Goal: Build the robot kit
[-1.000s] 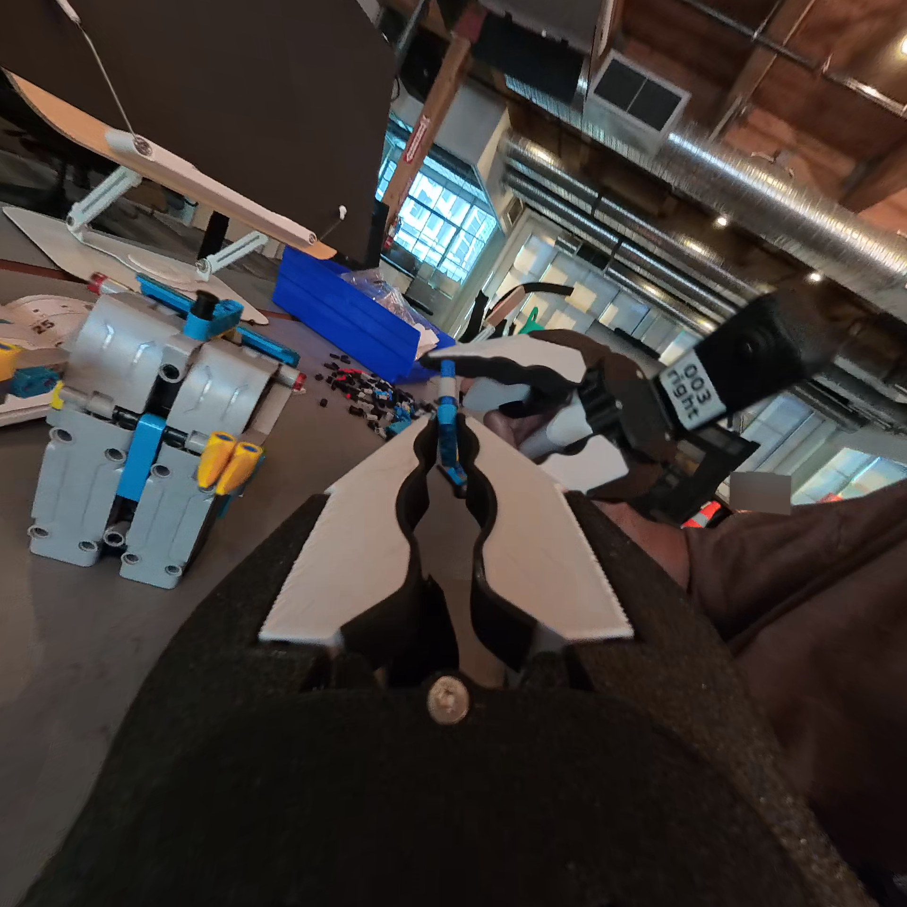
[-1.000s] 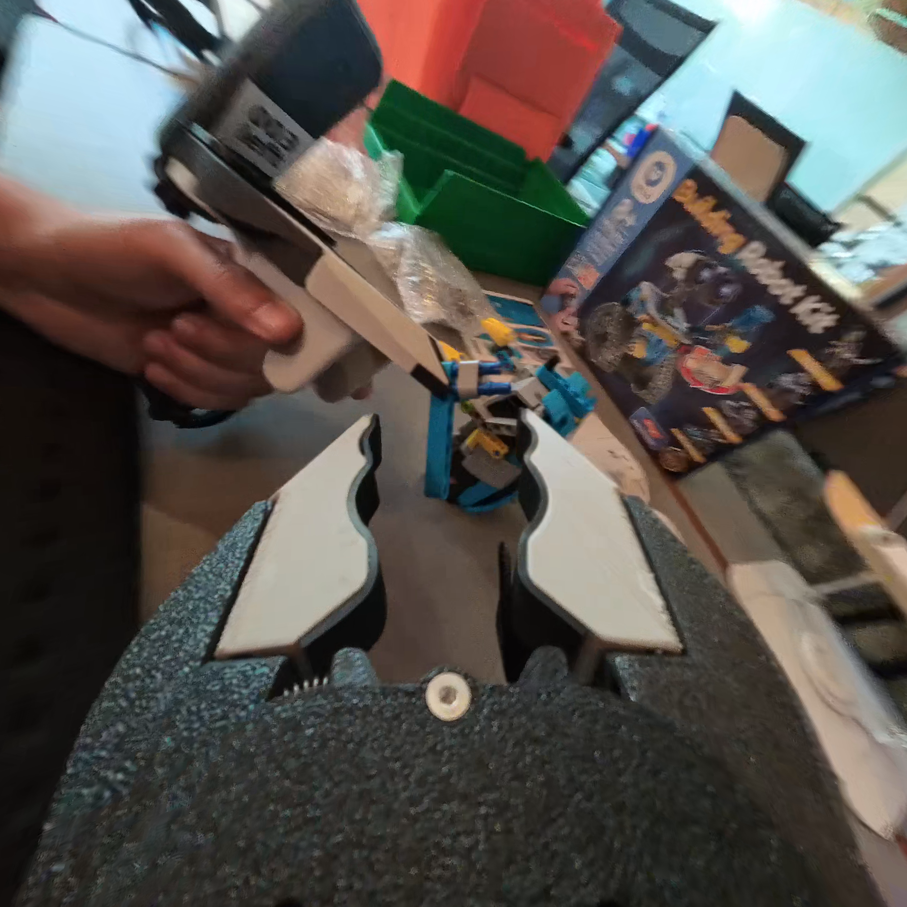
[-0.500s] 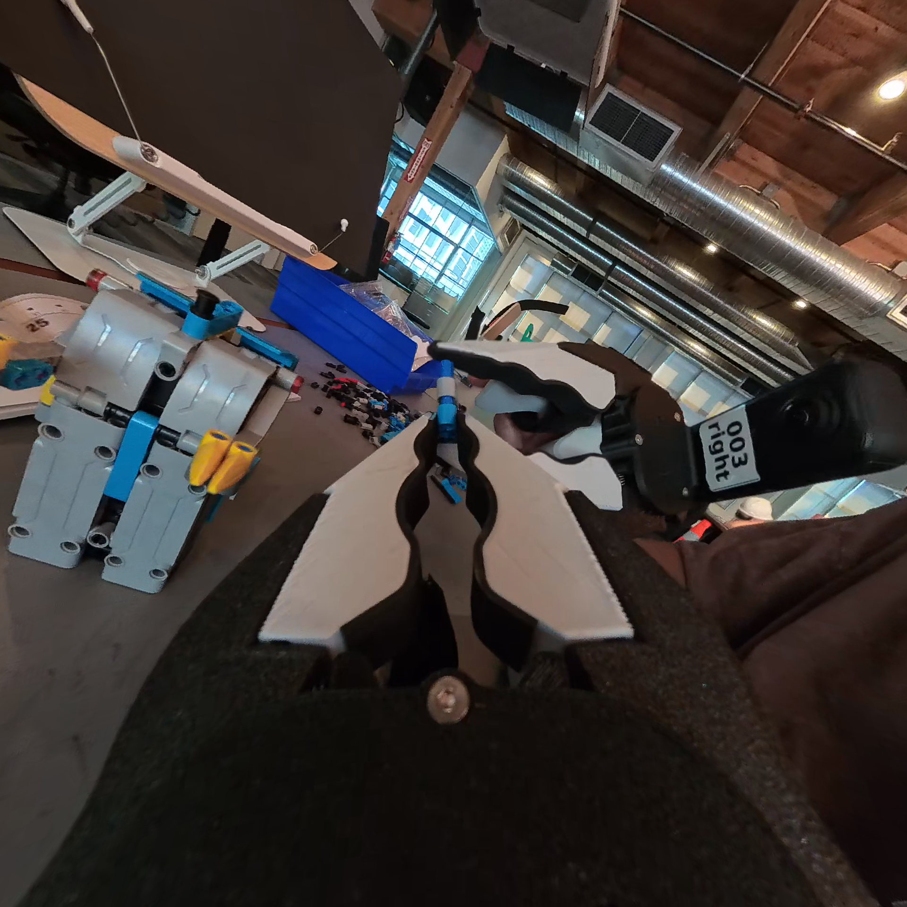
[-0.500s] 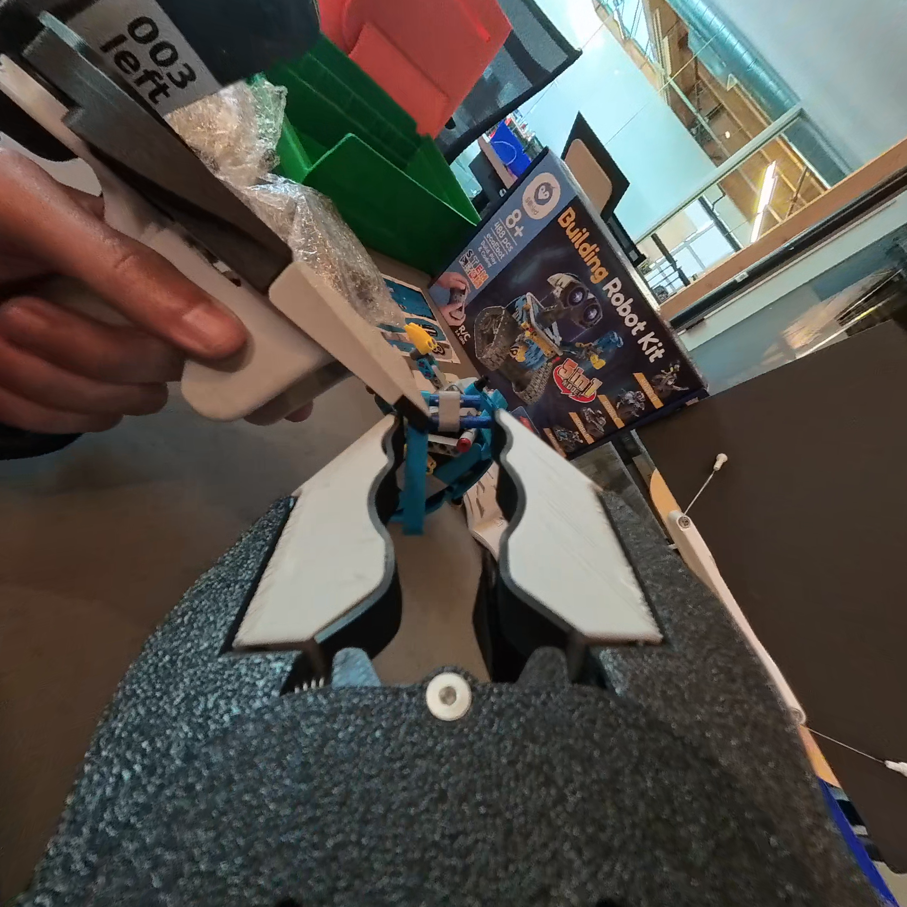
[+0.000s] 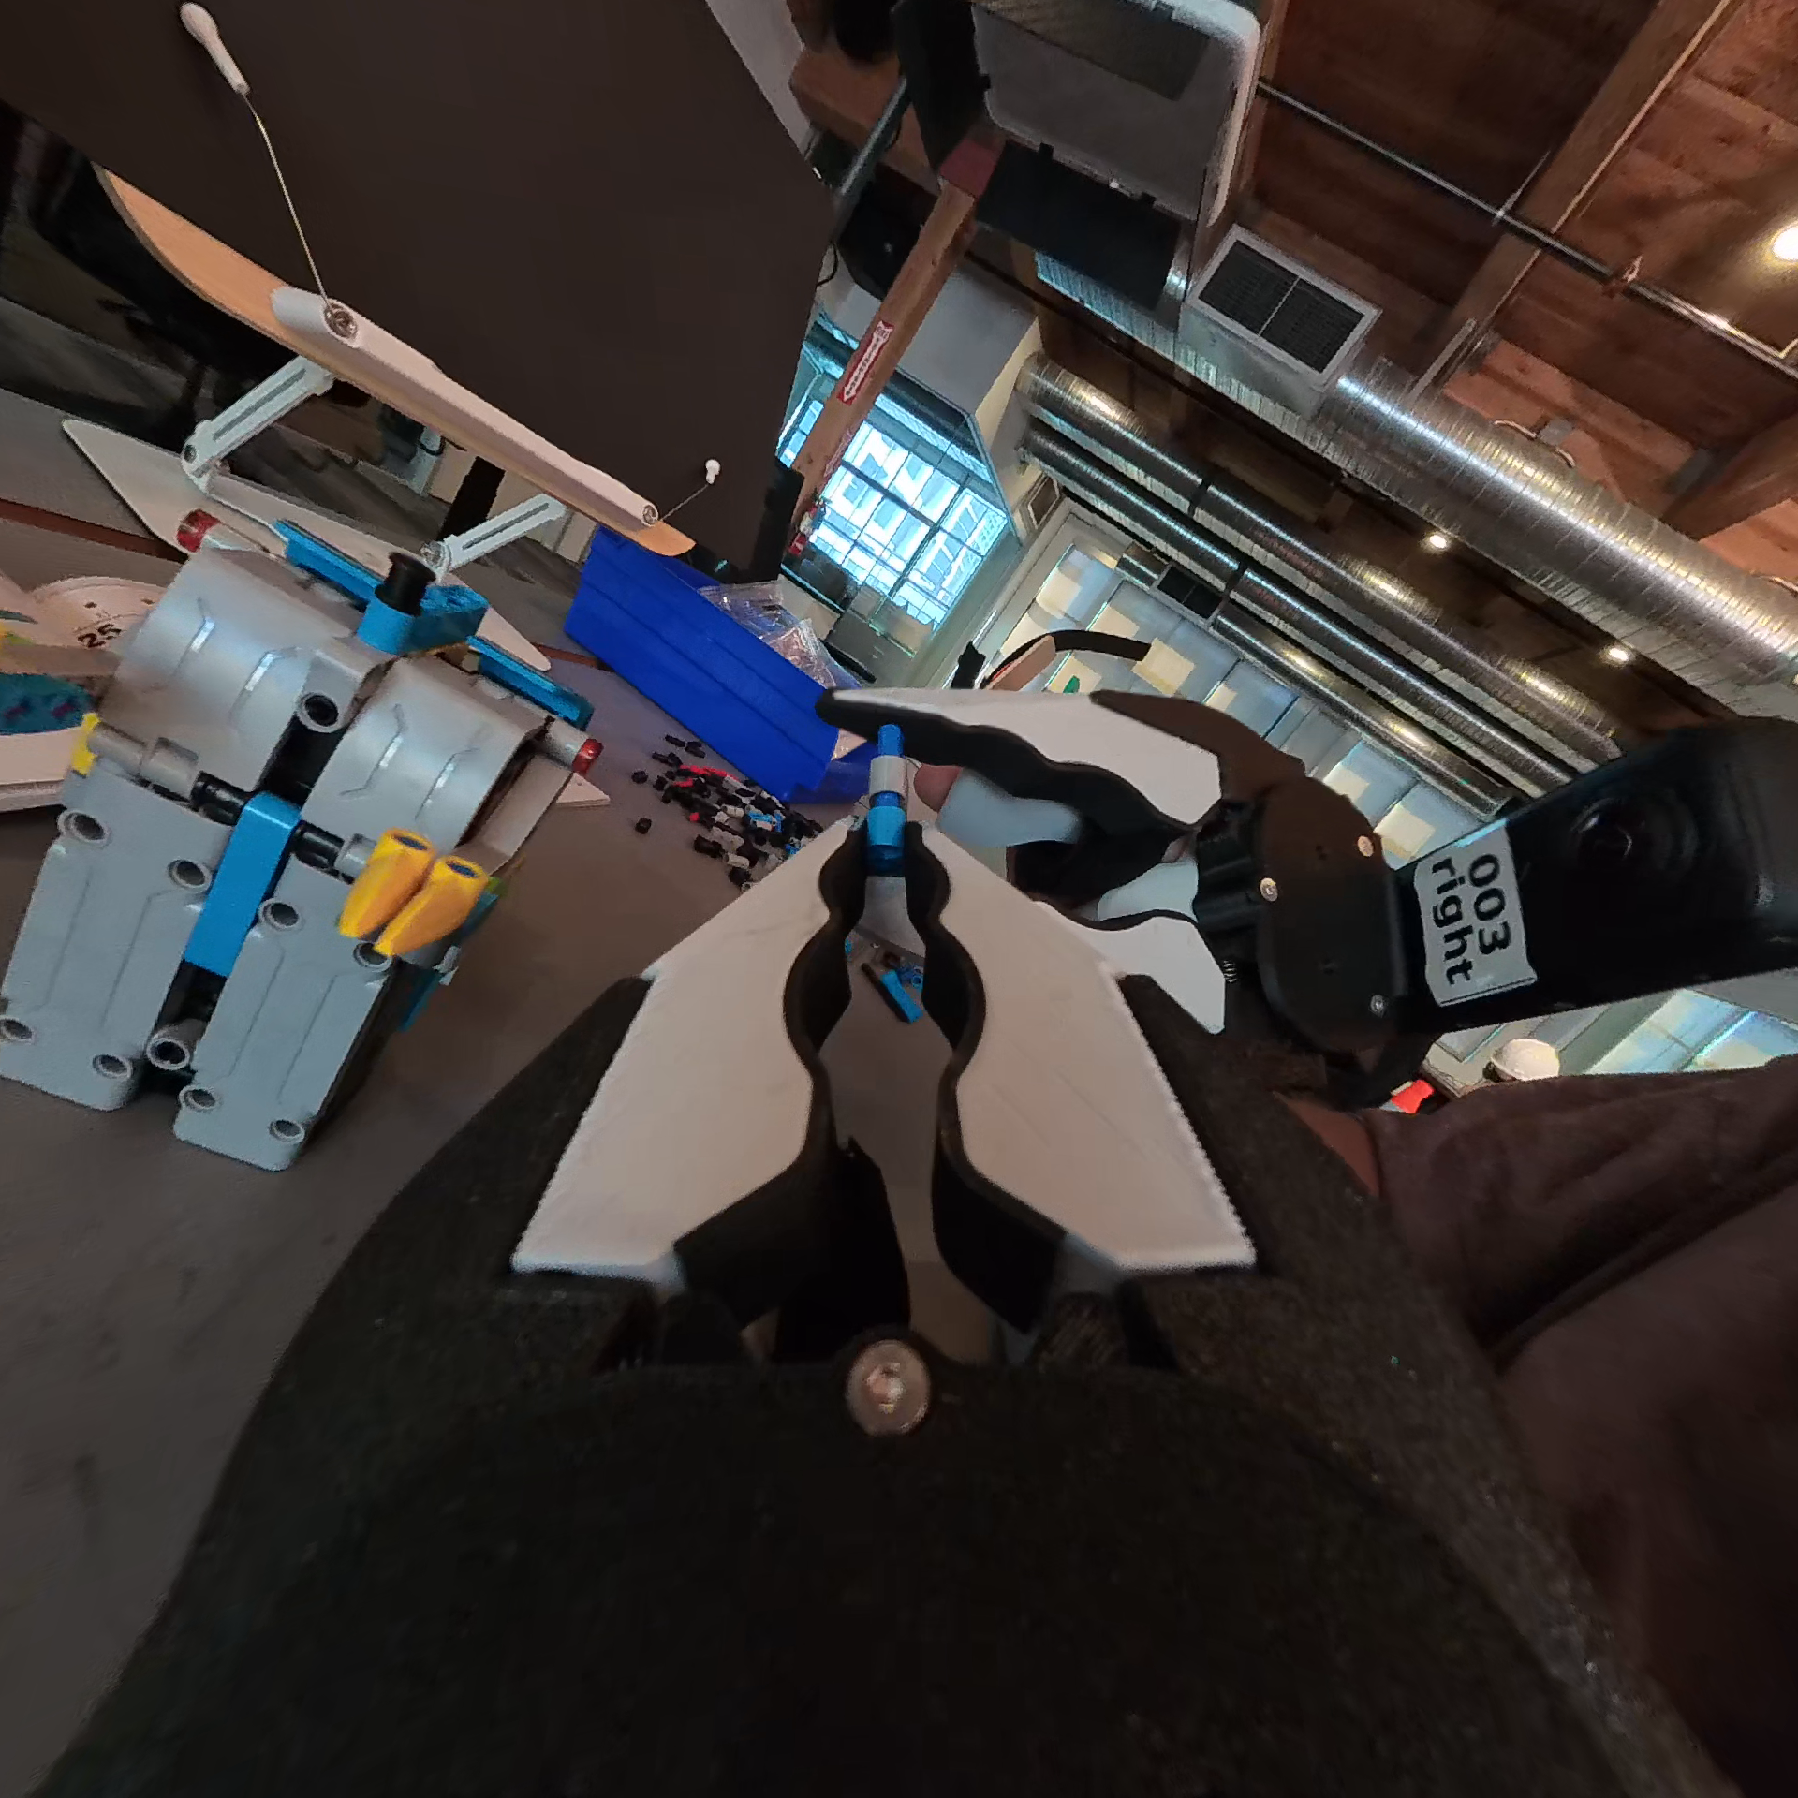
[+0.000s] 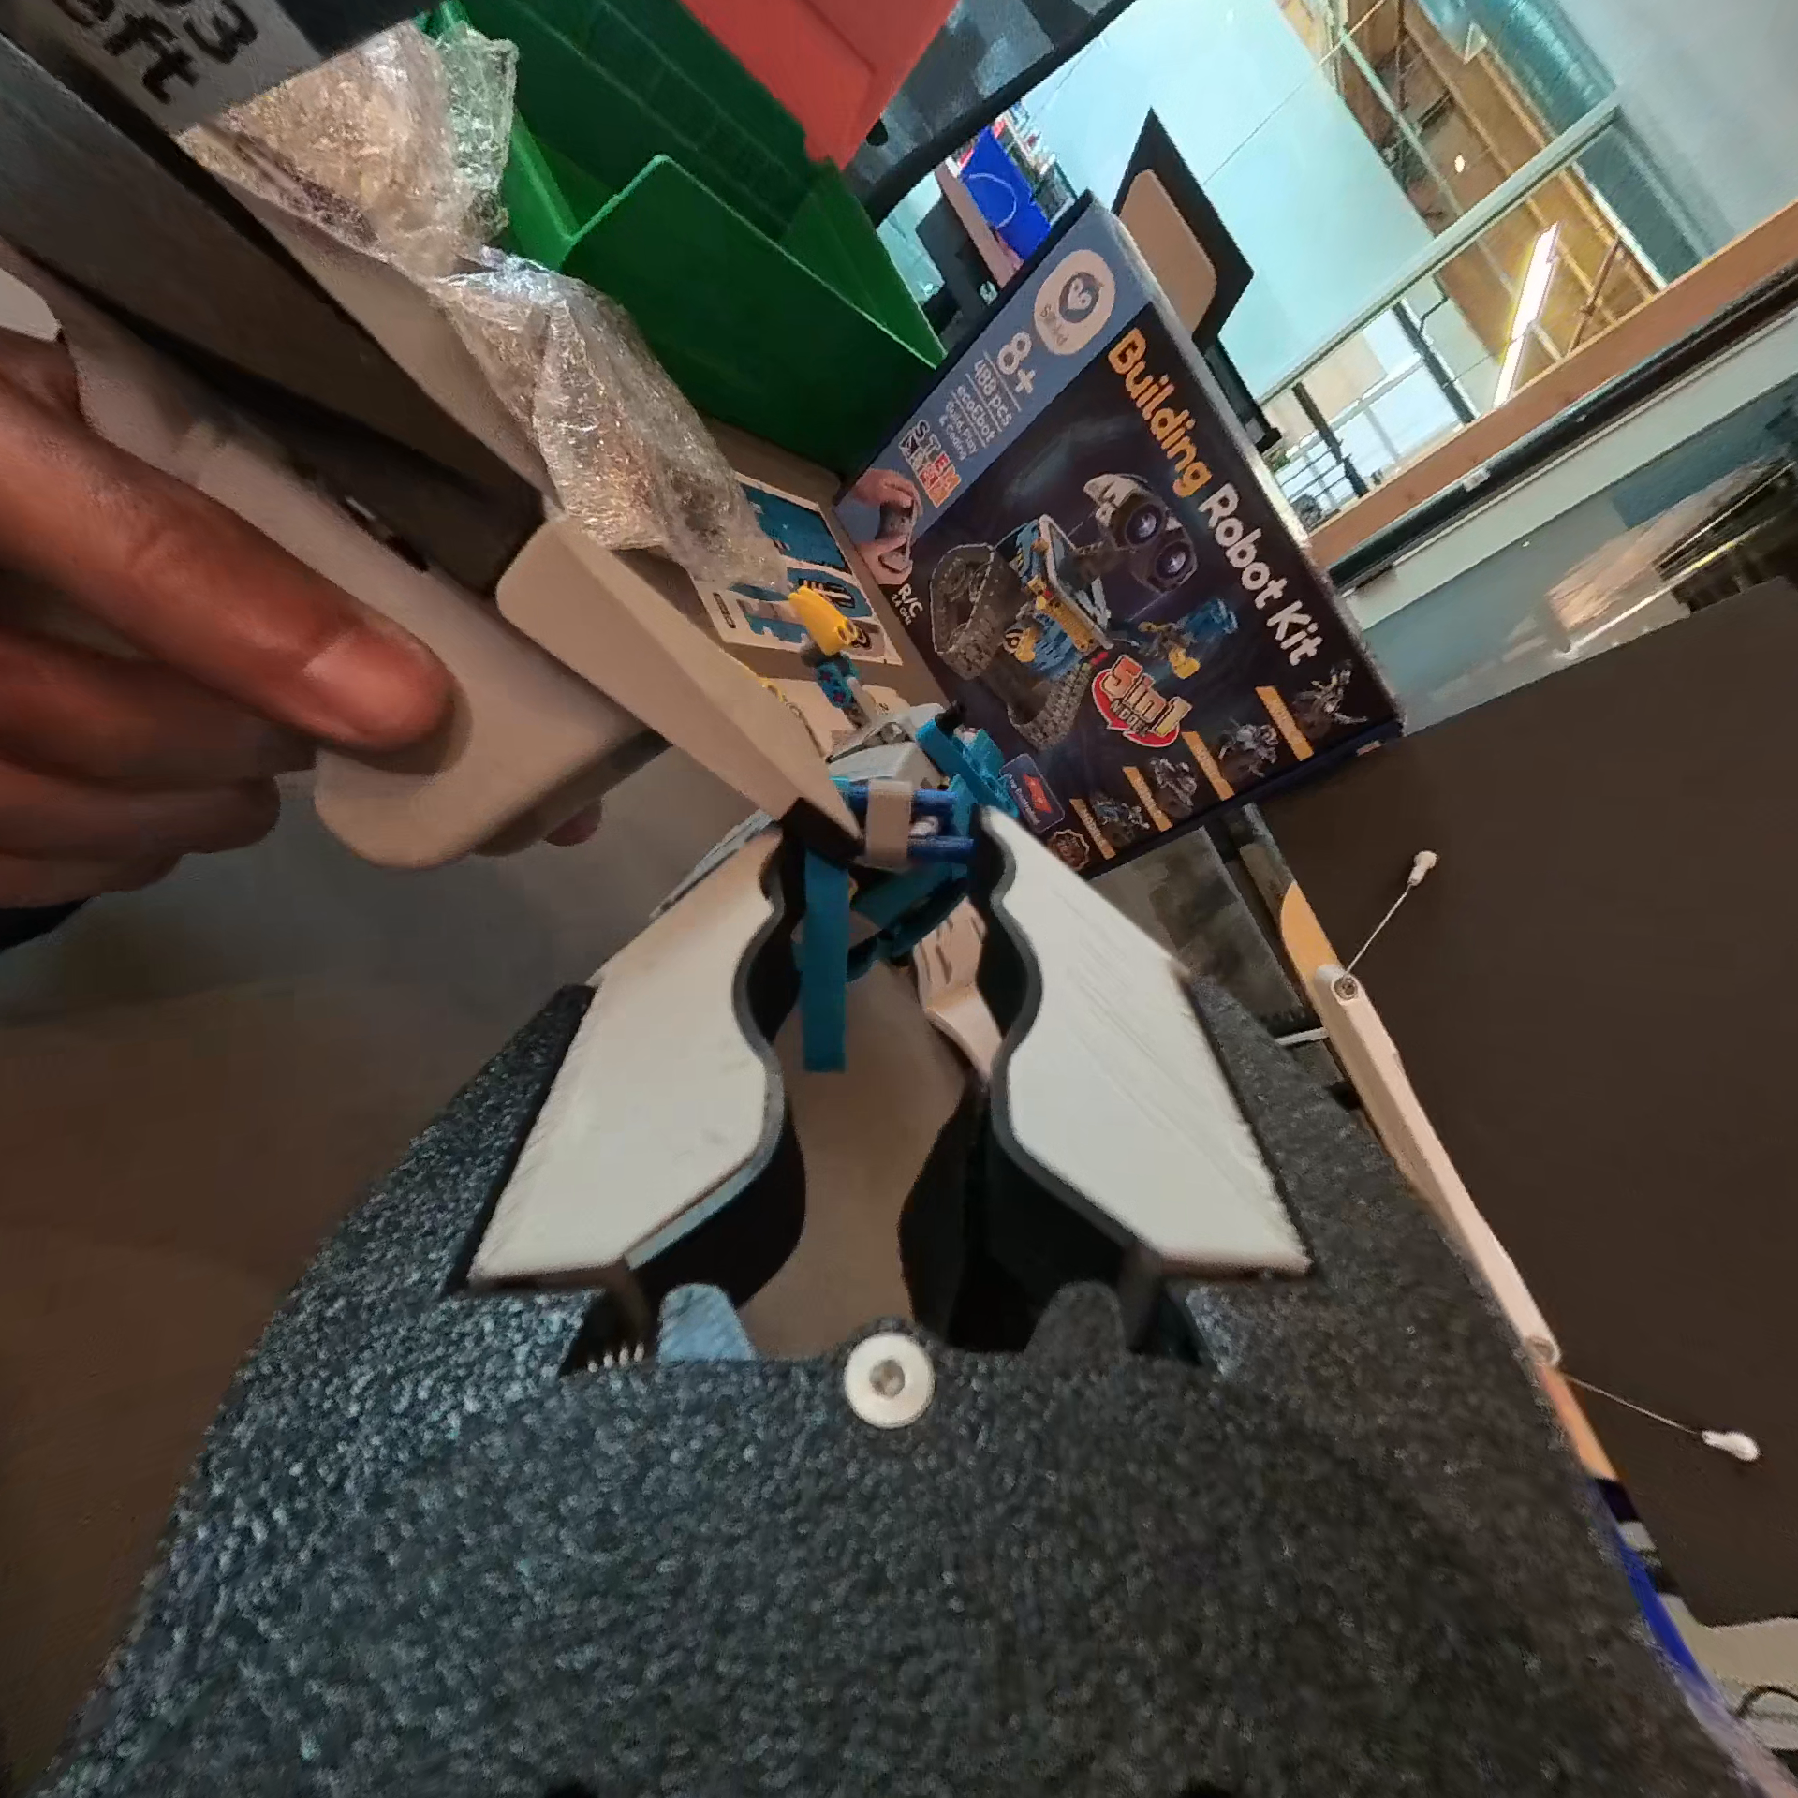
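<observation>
Blue pin piece (image 5: 883,827) between left gripper (image 5: 883,856) tips, right gripper (image 6: 881,856) alongside.

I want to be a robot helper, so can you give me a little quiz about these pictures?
1. True or false: the left gripper holds nothing.
2. What colour is the bin behind the loose small parts? A red, B blue, C yellow.
3. Fill in: the grey block model has two ___ pegs on its front.
Key: 1 false, it pinches a small blue piece; 2 B; 3 yellow.
</observation>
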`<state>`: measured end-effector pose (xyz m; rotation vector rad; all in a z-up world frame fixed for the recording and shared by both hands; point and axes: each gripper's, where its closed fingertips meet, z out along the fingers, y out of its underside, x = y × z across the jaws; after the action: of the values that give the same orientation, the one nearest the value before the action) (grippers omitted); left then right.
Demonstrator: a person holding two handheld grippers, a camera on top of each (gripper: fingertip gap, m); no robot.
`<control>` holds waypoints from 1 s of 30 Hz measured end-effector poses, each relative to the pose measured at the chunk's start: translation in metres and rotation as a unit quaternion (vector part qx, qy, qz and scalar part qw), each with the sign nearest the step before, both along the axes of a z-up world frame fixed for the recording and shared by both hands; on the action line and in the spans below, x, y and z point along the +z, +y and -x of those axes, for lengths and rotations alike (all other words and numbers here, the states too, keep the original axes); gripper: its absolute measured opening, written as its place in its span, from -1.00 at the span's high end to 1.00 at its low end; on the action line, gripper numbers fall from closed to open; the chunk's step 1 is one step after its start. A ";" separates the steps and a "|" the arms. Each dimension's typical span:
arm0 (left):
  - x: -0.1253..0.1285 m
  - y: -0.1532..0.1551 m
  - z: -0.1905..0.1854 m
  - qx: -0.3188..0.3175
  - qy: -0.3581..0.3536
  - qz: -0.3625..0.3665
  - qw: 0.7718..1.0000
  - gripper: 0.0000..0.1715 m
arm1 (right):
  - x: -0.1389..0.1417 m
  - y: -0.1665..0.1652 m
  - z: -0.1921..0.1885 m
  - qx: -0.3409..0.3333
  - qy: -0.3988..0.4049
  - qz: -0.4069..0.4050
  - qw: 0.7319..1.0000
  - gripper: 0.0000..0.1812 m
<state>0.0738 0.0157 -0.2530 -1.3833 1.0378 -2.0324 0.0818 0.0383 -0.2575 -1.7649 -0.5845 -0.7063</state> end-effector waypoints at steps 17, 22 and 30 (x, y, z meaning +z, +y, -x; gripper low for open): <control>-0.003 -0.002 -0.004 0.005 0.015 -0.012 1.000 0.92 | -0.003 0.000 0.001 0.028 -0.001 0.005 1.000 0.56; -0.004 -0.004 -0.005 0.001 0.018 -0.012 1.000 0.92 | -0.007 0.003 0.009 0.023 0.006 0.012 1.000 0.52; -0.004 -0.008 -0.004 0.000 0.015 -0.030 0.999 0.92 | -0.002 0.002 0.000 -0.005 -0.013 -0.007 1.000 0.38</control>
<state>0.0775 0.0074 -0.2566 -1.3866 1.1028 -1.9702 0.0821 0.0402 -0.2591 -1.7489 -0.5881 -0.7395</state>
